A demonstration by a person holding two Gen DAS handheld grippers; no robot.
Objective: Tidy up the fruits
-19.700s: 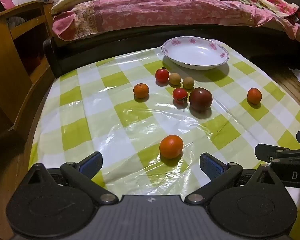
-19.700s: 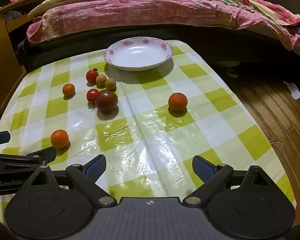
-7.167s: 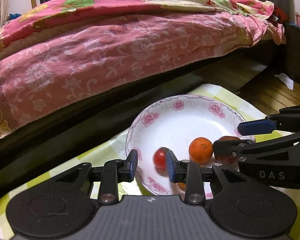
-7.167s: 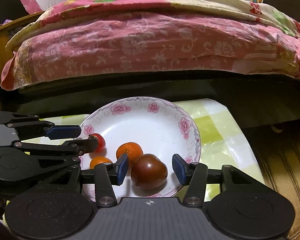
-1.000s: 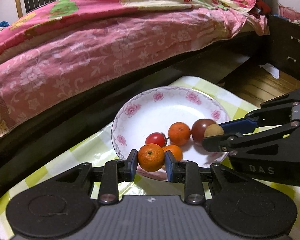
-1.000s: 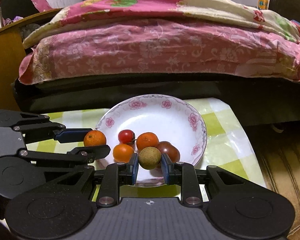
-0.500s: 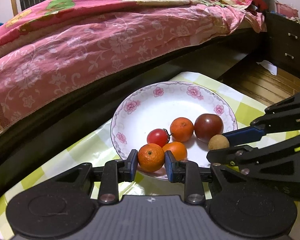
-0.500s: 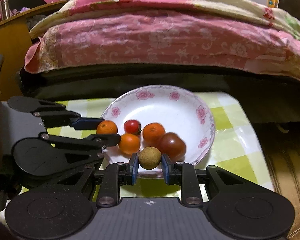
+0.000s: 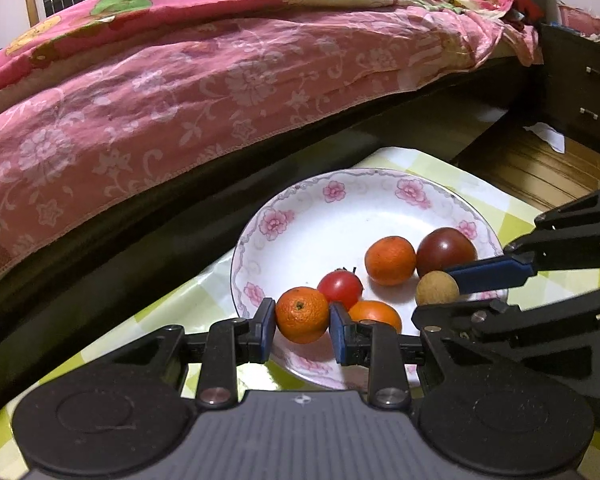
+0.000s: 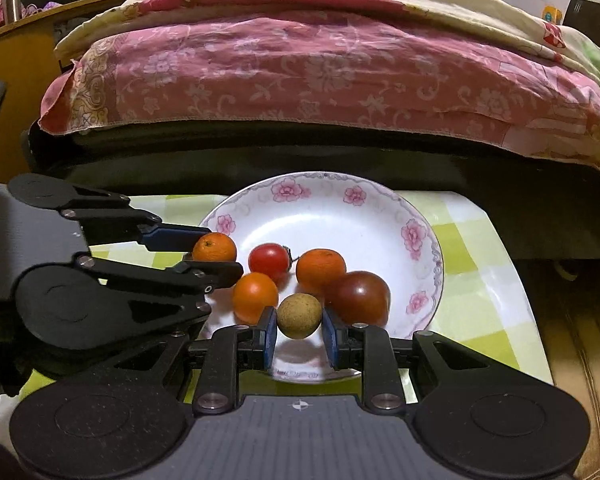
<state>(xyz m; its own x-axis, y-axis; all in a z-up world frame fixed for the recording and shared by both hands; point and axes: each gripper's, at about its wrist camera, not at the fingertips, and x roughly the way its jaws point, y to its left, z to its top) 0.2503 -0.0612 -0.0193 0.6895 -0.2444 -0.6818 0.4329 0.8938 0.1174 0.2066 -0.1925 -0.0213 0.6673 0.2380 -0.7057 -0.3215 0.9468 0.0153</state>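
Over the near rim of the white flowered china plate (image 9: 300, 216), the left hand-held gripper (image 9: 302, 322) clamps a small, soft-skinned orange mandarin (image 9: 302, 314) across its middle, while the right hand-held gripper (image 10: 299, 330) pinches a light, firm-looking round tan longan (image 10: 299, 315).

pink floral quilt (image 9: 204, 80) on bed; green checked tablecloth (image 10: 476, 280).

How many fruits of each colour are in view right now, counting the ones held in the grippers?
Orange: 3
Small red: 1
Dark red-brown: 1
Tan: 1
Total: 6
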